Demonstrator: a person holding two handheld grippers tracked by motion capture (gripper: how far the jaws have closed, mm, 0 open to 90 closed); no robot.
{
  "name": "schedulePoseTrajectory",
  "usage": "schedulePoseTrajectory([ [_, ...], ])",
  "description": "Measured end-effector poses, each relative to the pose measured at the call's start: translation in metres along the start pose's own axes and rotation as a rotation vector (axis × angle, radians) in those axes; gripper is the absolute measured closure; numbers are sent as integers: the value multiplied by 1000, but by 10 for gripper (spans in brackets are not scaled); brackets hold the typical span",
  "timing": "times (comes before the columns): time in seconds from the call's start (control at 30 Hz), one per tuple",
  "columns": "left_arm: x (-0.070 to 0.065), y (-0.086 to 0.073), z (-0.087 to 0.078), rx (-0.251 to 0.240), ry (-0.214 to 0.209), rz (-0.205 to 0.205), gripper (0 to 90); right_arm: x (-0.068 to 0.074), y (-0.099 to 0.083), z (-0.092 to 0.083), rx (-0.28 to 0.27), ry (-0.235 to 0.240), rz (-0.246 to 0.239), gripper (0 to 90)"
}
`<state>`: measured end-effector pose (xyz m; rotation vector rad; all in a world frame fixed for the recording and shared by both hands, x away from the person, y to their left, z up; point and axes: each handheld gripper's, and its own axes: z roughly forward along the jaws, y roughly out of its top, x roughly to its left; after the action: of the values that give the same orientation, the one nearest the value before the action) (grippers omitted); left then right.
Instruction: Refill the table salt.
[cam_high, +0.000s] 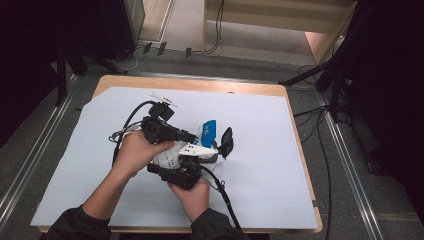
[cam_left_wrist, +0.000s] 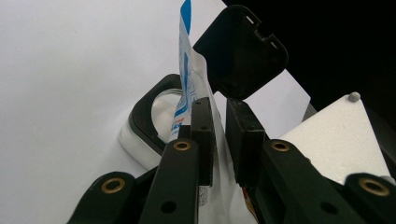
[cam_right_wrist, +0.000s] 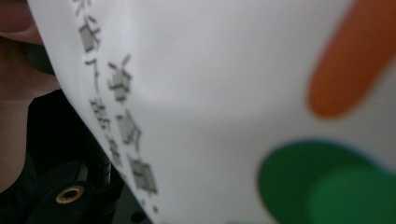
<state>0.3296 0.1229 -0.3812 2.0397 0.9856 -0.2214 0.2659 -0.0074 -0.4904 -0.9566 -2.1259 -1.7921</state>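
A white pouch (cam_high: 207, 131) with a blue top stands over the middle of the table, held up between both hands. My left gripper (cam_high: 194, 136) comes in from the left and is shut on it. In the left gripper view the pads (cam_left_wrist: 203, 135) pinch the pouch (cam_left_wrist: 186, 79). Just beyond it sits a white container with a black rim (cam_left_wrist: 144, 112), its black lid (cam_left_wrist: 240, 51) flipped open. My right gripper (cam_high: 183, 169) comes up from below. In the right gripper view the printed pouch (cam_right_wrist: 210, 93) hides its pads, and one black finger (cam_right_wrist: 99, 161) shows at lower left.
A large white sheet (cam_high: 260, 165) covers the wooden table (cam_high: 300, 150). The container (cam_high: 212, 159) and its raised lid (cam_high: 227, 141) stand just right of the grippers. Cables trail from both grippers, and dark stands and floor cables ring the table.
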Motion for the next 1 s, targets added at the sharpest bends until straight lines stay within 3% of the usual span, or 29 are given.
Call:
schedulePoseTrajectory([
  [1.0,-1,1,0,-4,5,0,827,-1,2,1,-6,3,8,654],
])
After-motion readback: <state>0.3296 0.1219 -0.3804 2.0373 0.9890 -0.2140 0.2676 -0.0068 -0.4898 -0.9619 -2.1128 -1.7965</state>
